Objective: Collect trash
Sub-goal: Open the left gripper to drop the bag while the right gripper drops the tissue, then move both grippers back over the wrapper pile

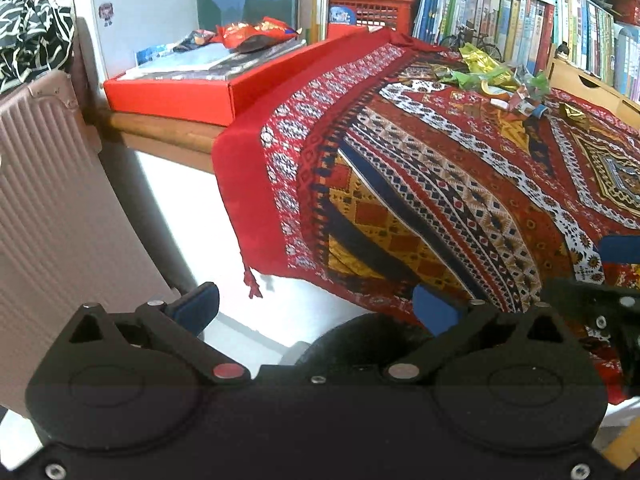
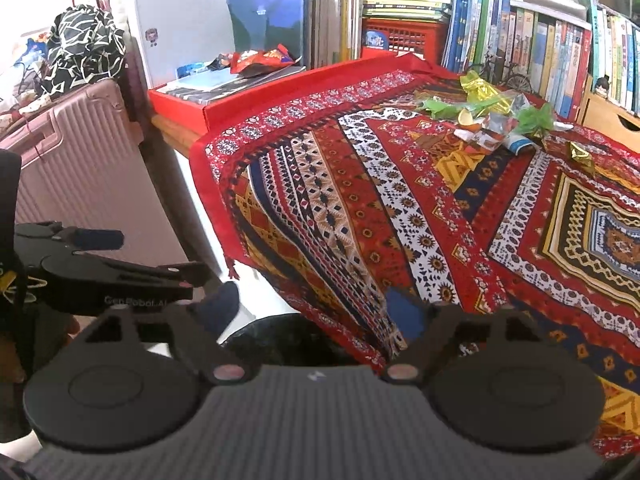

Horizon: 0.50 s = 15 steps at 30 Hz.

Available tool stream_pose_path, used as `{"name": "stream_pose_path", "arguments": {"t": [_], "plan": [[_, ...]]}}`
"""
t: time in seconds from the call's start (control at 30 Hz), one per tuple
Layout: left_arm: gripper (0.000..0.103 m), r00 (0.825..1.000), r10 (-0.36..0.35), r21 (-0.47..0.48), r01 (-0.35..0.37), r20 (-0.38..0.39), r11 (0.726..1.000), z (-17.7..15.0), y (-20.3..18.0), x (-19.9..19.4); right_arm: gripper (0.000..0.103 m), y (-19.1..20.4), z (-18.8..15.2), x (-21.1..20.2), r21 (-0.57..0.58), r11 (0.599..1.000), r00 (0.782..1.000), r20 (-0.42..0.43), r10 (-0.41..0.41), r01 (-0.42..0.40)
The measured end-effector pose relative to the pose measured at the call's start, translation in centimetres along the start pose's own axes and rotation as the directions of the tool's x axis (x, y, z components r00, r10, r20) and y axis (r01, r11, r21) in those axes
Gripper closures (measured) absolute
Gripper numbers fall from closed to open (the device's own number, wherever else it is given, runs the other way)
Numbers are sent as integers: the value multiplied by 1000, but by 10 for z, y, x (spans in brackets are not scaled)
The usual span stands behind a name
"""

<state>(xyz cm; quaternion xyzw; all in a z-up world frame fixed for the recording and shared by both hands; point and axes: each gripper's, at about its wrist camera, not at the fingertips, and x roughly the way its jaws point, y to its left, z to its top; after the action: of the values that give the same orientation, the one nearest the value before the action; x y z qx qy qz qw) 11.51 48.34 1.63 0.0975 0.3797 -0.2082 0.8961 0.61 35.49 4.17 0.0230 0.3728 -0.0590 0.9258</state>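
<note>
Where we stood: while both grippers hung low at the near edge of the table, we looked across the red patterned tablecloth (image 2: 400, 200) toward the far side; the cloth draped over the table's front corner.

Left gripper (image 1: 316, 306): we held its blue-padded fingers wide apart with nothing between them; below the gap we saw the dark round opening of a black bin (image 1: 360, 340), set low beside the hanging cloth.

Right gripper (image 2: 316, 312): we held its fingers spread as well, empty; the same black bin (image 2: 288, 336) showed beneath them; the left gripper appeared at the left edge of this view, just beside ours.

Trash: we saw a loose heap of crumpled green, gold and printed wrappers (image 2: 496, 116) lying on the cloth at the far side of the table, well apart from both grippers; in the left wrist view the same heap (image 1: 496, 76) sat near the books; a small folded gold foil piece (image 2: 580, 156) lay a little apart, to the right of the heap.

Other wrappers: we noted red snack packets (image 1: 256, 34) resting on papers inside a flat red cardboard box (image 1: 180, 98) at the table's left end.

Surroundings: a row of upright books (image 2: 540, 48) lined the back; a pink ribbed suitcase (image 1: 48, 200) stood left of the table.
</note>
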Motion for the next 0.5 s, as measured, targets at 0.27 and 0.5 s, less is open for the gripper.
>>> {"name": "stream_pose_path", "arguments": {"t": [0.27, 0.5], "plan": [[0, 999, -40, -38, 39, -10, 999, 8, 6, 7, 0, 0, 1, -2, -8, 1000, 1000, 12, -18, 18], [0, 996, -89, -36, 88, -21, 995, 20, 2, 12, 0, -7, 8, -5, 13, 999, 999, 13, -47, 47]]}}
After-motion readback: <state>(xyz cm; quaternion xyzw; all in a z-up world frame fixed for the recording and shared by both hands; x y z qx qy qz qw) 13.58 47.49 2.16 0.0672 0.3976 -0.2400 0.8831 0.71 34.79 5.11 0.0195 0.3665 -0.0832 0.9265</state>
